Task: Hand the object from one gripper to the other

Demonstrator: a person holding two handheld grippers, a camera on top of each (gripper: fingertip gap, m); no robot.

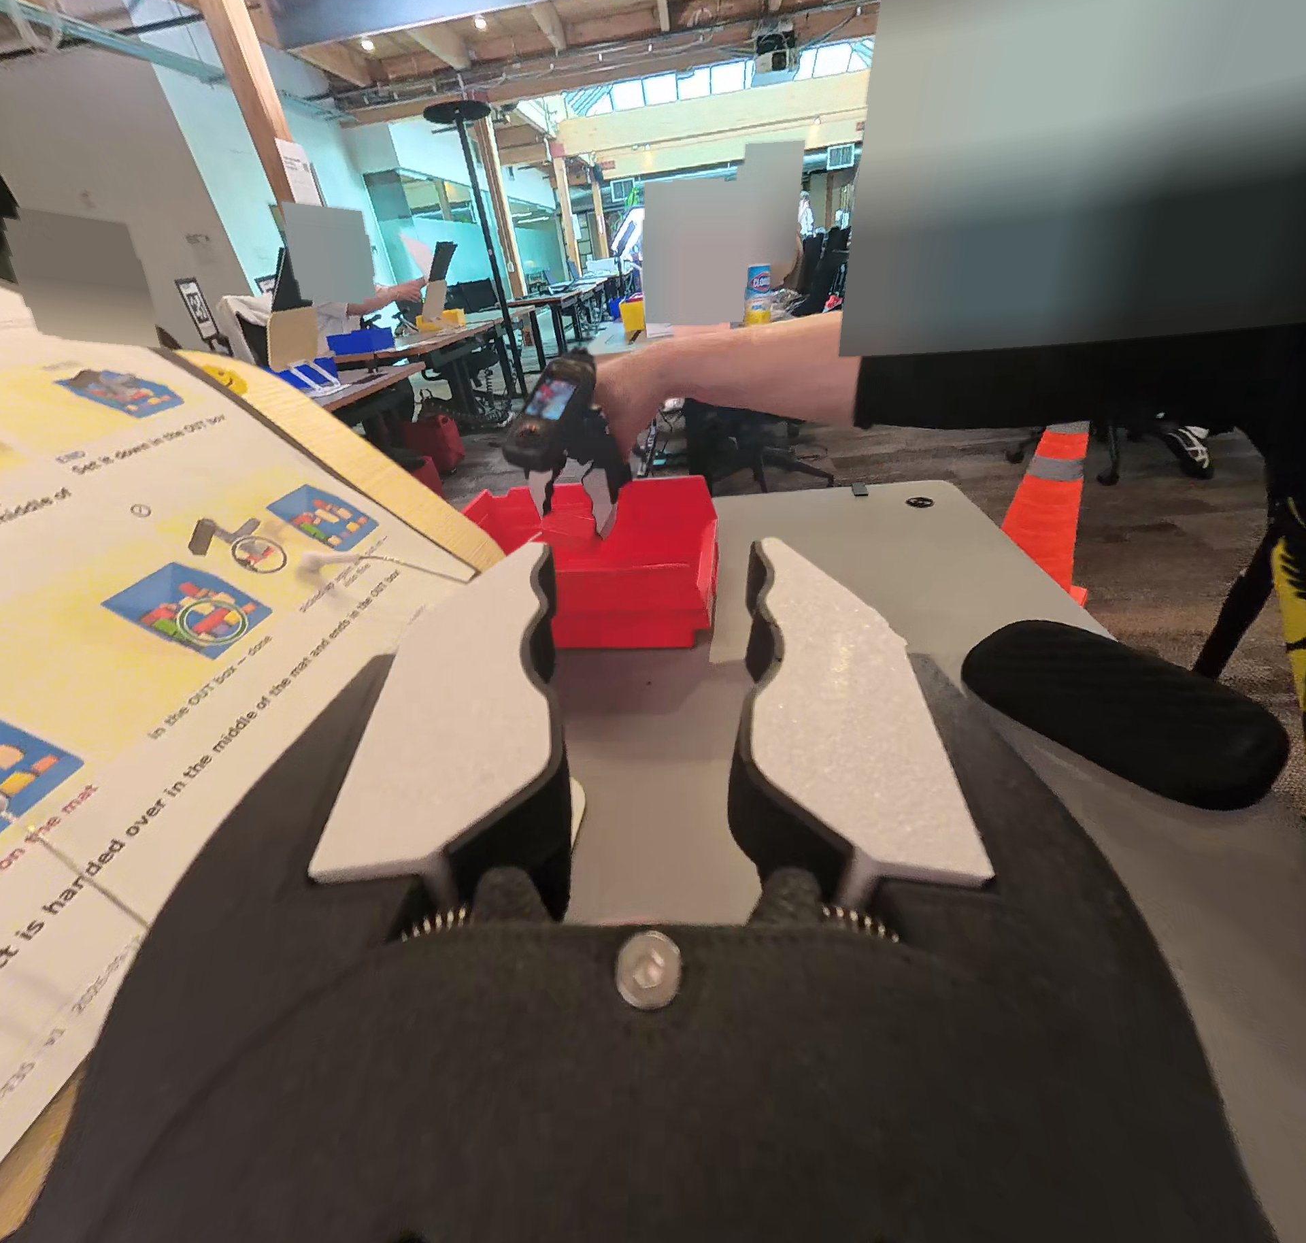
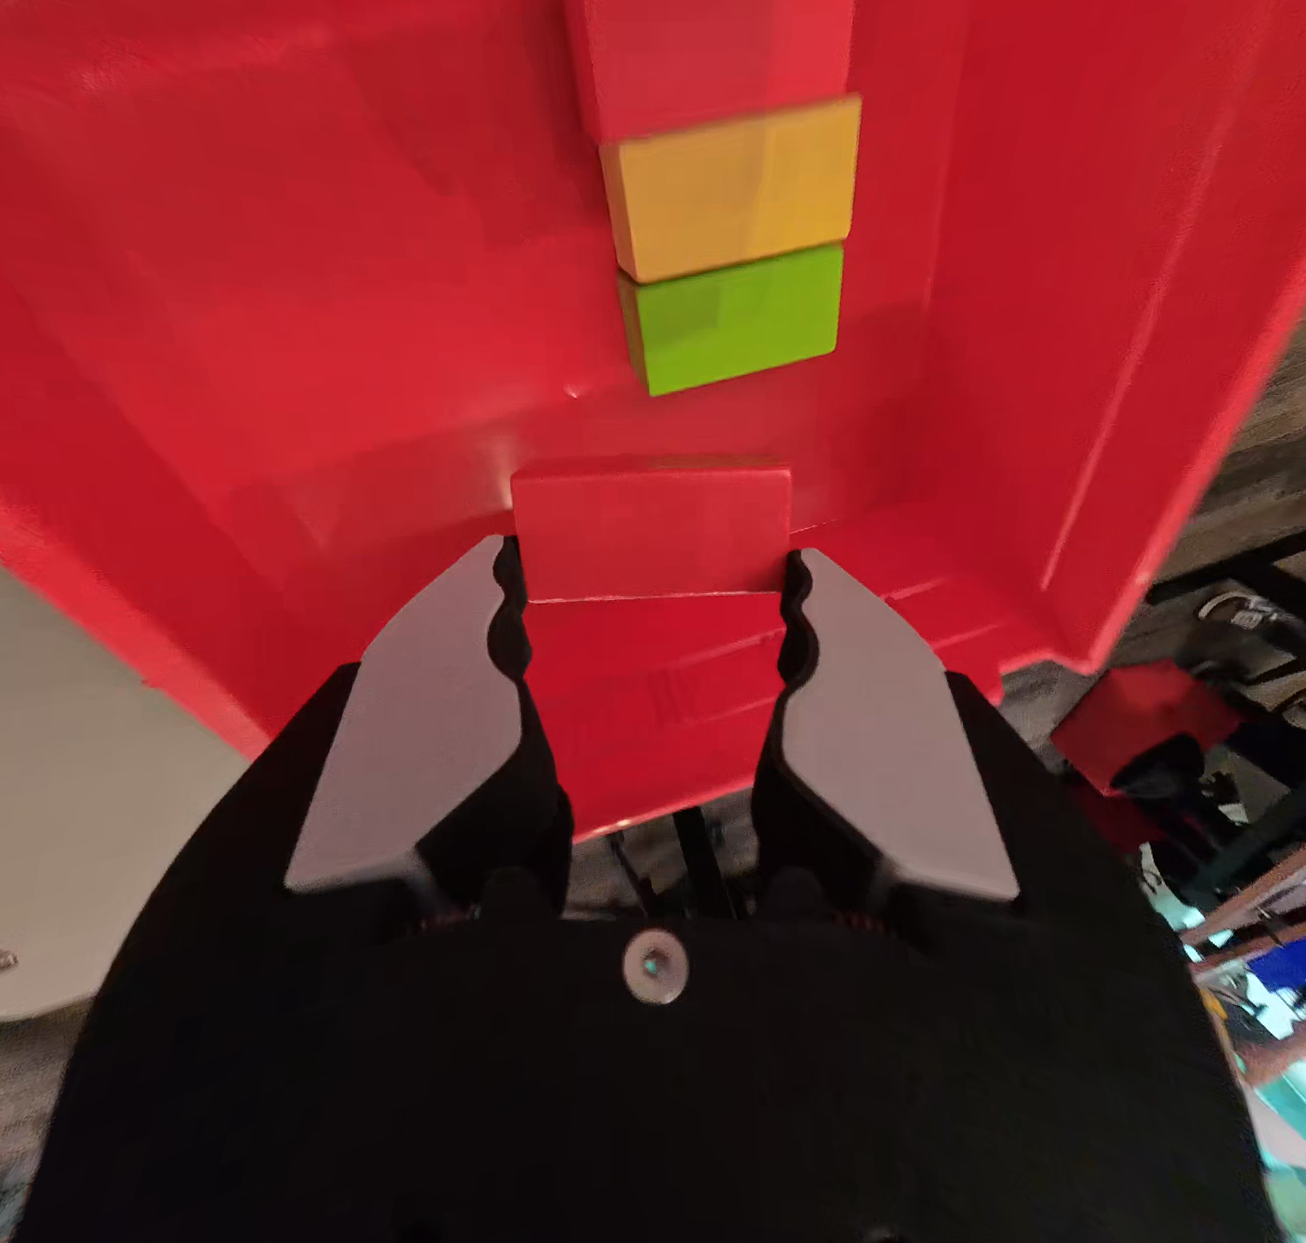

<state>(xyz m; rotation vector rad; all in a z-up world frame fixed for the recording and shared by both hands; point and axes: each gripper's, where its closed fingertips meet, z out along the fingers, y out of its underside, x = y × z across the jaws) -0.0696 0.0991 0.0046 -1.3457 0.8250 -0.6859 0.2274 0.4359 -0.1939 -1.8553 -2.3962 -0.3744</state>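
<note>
In the right wrist view my right gripper (image 2: 651, 552) reaches down into a red bin (image 2: 283, 219). Its fingertips straddle a red block (image 2: 650, 534) that lies on the bin floor. The jaws stand wide and I see no squeeze on the block. A green block (image 2: 735, 318), a yellow block (image 2: 735, 188) and another red block (image 2: 707, 36) lie in a row beyond it. In the left wrist view my left gripper (image 1: 650, 552) is open and empty, low over the grey table (image 1: 883, 537), facing the red bin (image 1: 636, 594). The right gripper (image 1: 574, 513) hangs over that bin, held by a hand.
A large printed instruction sheet (image 1: 177, 608) on a board stands at the left. A black padded armrest (image 1: 1124, 714) lies at the table's right edge. An orange cone (image 1: 1046, 502) stands on the floor beyond. Desks and people are in the background. One gripper's finger ends stand about 50 cm off the other's.
</note>
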